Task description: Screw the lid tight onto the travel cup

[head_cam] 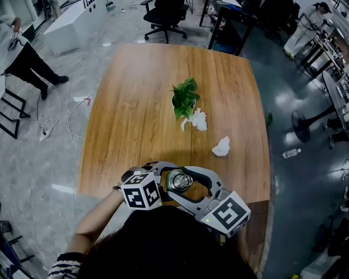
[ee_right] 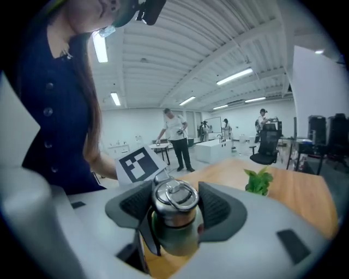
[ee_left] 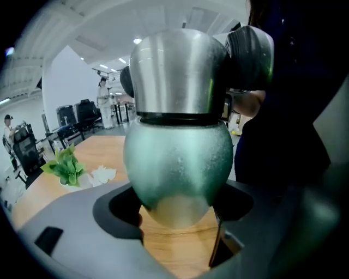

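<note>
The travel cup has a green body (ee_left: 180, 163) and a steel lid (ee_left: 177, 76) with a ring on top. In the head view it stands upright at the table's near edge, its lid (head_cam: 180, 180) between both grippers. My left gripper (ee_left: 177, 210) is shut on the green body low down. My right gripper (ee_right: 173, 210) is shut on the lid (ee_right: 174, 204), its dark pads (ee_left: 251, 57) pressing the lid's sides. In the head view the left gripper (head_cam: 163, 175) comes in from the left and the right gripper (head_cam: 192, 186) from the right.
On the wooden table (head_cam: 136, 109) a small potted plant (head_cam: 184, 101) stands mid-table with crumpled tissue (head_cam: 197, 120) beside it and another wad (head_cam: 221, 146) nearer me. An office chair (head_cam: 163, 16) stands beyond the far edge, and people stand farther back.
</note>
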{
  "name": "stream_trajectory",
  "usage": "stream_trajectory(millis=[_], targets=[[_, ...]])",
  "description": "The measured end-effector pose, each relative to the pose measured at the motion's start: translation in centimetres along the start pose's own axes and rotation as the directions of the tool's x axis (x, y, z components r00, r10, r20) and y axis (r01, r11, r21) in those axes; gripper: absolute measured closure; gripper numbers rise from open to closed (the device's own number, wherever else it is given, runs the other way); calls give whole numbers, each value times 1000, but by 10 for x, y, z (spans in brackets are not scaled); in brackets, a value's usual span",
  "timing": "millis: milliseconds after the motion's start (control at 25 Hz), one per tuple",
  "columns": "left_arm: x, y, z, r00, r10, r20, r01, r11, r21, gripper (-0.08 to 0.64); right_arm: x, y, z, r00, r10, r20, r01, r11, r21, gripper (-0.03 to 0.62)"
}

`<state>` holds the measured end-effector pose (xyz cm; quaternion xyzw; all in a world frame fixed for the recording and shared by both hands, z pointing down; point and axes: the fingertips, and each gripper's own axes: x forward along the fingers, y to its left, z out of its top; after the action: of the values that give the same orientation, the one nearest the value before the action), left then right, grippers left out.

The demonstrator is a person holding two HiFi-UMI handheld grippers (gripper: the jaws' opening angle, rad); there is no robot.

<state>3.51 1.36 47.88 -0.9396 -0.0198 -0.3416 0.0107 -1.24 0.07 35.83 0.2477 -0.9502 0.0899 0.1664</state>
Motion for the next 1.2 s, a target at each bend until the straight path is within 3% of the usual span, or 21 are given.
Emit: stream_trajectory(millis=[120, 240, 280, 360, 480, 600, 640, 720, 840, 920, 1000, 1080, 1160, 1200], targets=[[1, 14, 1, 997, 80, 7, -79, 994, -76, 170, 2, -14, 4, 990, -129, 57, 128, 991, 30, 324], [2, 33, 0, 979, 201, -21, -202, 968, -151, 170, 1, -34, 4, 936, -342, 80, 331, 935, 124, 324], [3, 37, -2, 973, 228, -40, -231, 961, -152, 170, 1, -37, 3, 922, -380, 76, 366, 919, 148, 324], [3, 37, -4, 973, 225, -57, -231, 965, -124, 170, 3, -33, 2, 932, -354, 71, 341, 927, 154, 324], [1, 16, 0, 998, 70, -4, -70, 996, -50, 170, 3, -11, 0, 989, -143, 38, 139, 985, 100, 324], [0, -2, 3, 999, -49, 3, 49, 999, 16, 172, -1, -1, -6, 1000, -10, -19, 10, 1000, 7, 324], [1, -1, 2, 999, -45, -9, 45, 999, 20, 170, 0, -2, -8, 999, -13, -32, 13, 1000, -23, 324], [4, 9, -1, 1000, 15, -27, -15, 1000, -7, 170, 3, -10, -10, 995, -94, -24, 93, 995, -39, 324], [3, 31, -1, 988, 152, -32, -155, 983, -96, 172, 3, -32, -6, 952, -304, 36, 300, 951, 79, 324], [4, 38, 1, 977, 211, -35, -214, 965, -155, 170, 2, -41, -3, 920, -386, 59, 373, 914, 161, 324], [8, 32, 2, 983, 180, -39, -184, 969, -167, 170, 3, -35, -4, 941, -333, 55, 320, 933, 162, 324], [9, 18, 1, 996, 84, -34, -87, 991, -105, 170, 3, -16, -10, 987, -158, 17, 155, 981, 118, 324], [7, 2, -2, 999, -23, -37, 22, 999, -23, 170, 0, 0, -16, 999, 4, -32, -2, 997, 77, 324], [6, -4, -4, 997, -63, -46, 64, 998, 3, 170, -2, 3, -19, 998, 40, -51, -37, 998, 55, 324]])
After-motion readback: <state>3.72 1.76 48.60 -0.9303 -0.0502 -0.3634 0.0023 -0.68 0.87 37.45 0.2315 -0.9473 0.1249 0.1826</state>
